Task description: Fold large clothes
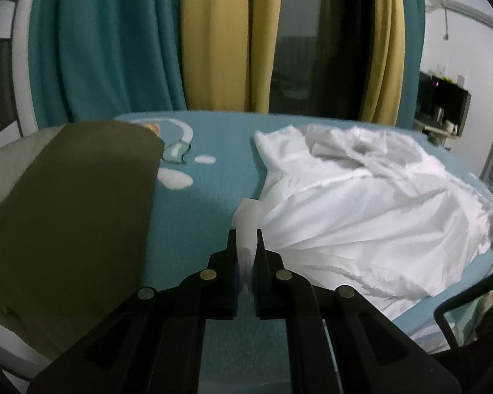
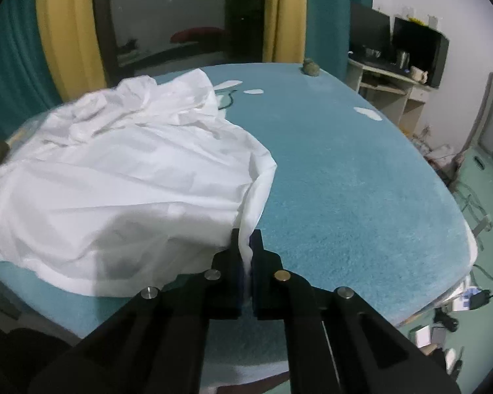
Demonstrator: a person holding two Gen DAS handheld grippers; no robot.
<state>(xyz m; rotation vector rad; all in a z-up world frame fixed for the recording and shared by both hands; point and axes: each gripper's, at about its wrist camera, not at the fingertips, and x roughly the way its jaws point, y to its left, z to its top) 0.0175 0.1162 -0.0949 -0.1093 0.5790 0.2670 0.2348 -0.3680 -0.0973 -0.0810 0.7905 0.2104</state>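
A crumpled white garment (image 1: 361, 203) lies on a teal bedspread (image 1: 207, 203). In the left wrist view my left gripper (image 1: 246, 234) is shut on a bunched corner of the white cloth, and folds fan out from the pinch toward the right. The right wrist view shows the same white garment (image 2: 121, 170) spread to the left on the teal bedspread (image 2: 345, 180). There my right gripper (image 2: 246, 234) is shut on a hanging edge of the cloth, which runs up between the black fingers.
An olive-green folded cloth (image 1: 65, 223) lies at the left of the bed. Teal and yellow curtains (image 1: 131, 39) hang behind the bed. A desk with monitors (image 2: 401, 46) stands at the right, and clutter and cables (image 2: 460, 302) lie on the floor beside the bed.
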